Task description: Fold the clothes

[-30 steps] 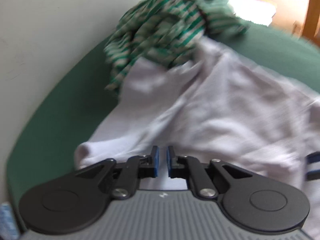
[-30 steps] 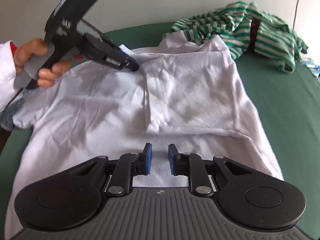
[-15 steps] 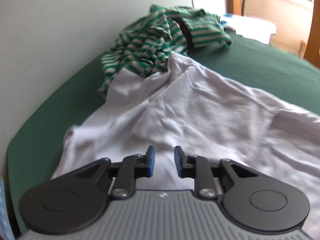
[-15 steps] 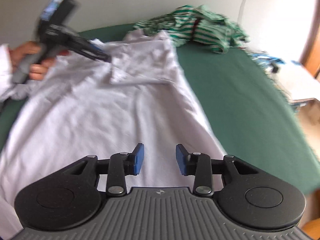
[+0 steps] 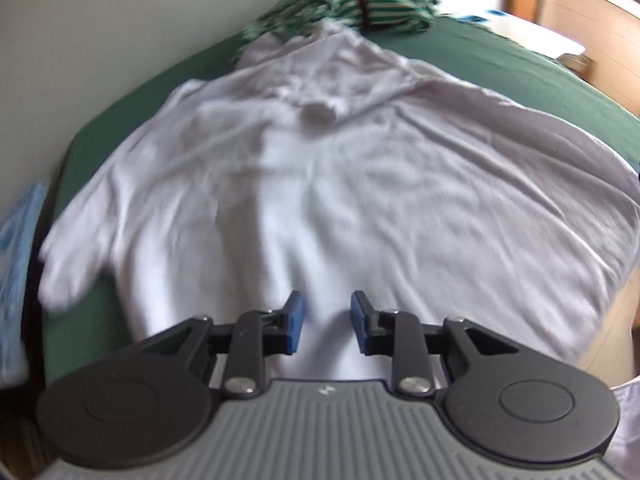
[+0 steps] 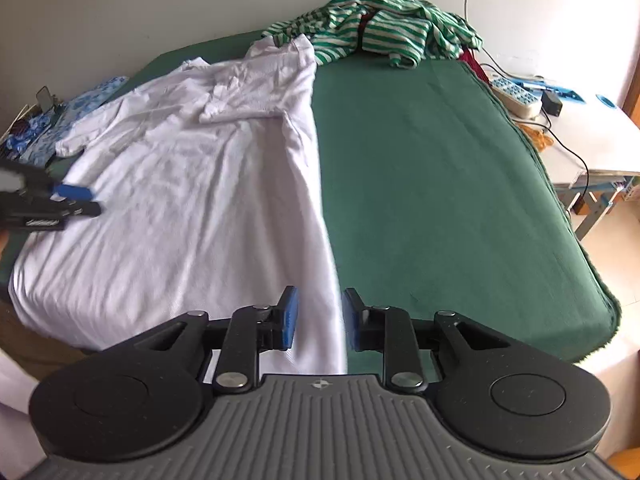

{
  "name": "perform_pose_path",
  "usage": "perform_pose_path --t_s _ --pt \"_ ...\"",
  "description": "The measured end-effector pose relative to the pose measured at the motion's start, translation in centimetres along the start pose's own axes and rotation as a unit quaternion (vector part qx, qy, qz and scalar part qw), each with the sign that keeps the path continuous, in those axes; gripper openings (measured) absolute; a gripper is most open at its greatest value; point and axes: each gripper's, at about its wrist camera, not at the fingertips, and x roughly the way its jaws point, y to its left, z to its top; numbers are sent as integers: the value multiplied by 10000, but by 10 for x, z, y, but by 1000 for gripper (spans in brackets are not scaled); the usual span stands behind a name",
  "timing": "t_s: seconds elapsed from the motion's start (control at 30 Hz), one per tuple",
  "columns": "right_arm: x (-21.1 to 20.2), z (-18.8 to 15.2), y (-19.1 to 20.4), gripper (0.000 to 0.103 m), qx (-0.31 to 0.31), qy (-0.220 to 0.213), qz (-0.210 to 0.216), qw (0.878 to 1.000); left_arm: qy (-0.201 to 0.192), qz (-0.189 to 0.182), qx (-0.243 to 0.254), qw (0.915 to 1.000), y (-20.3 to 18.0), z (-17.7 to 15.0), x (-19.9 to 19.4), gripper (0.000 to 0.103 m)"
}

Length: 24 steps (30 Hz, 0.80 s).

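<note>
Both grippers, left gripper [image 5: 325, 326] and right gripper [image 6: 316, 318], hung partly spread and empty, jaws just narrowing; grabbing the white shirt [image 6: 192, 168] near six o'clock risked bunching its wrinkled hem.

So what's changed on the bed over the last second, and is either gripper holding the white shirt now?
Both grippers pulled back from the collar end to the white shirt's hem end. The left gripper and right gripper opened, then narrowed slightly; neither pinches cloth, though the right one straddles the shirt's folded edge. The folded-in sleeve and the striped garment lie as before on the green bedcover.
</note>
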Motion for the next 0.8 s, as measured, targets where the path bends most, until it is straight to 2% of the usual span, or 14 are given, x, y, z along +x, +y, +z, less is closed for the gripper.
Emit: perform_pose_path --t_s 0.1,0.2,0.23,0.4,0.5,0.57,0.7,0.8 --pt "3 -8 -5 38 -82 109 374 9992 -27 179 -266 9995 -18 -17 -20 27" --pt "1 -17 -6 38 -265 102 558 9980 -283 108 -198 9993 -44 -12 -35 31" --pt "-1 -19 -6 38 -318 79 631 9975 -360 130 -52 9993 -51 -4 -34 34" --pt "-7 -33 -20 38 -371 231 866 9953 -601 376 873 9937 -69 45 -15 33" --pt "-3 -44 -30 38 -186 378 903 9950 -682 633 1660 9817 -71 77 11 33" --pt "1 -51 -32 38 -19 372 851 9957 -675 697 2016 9746 -69 99 32 32" --pt "5 -58 -28 38 192 247 732 9968 -670 831 2707 9567 -65 136 73 24" --pt "5 -60 -16 40 154 24 613 9980 -622 671 3176 9438 -66 146 91 21"
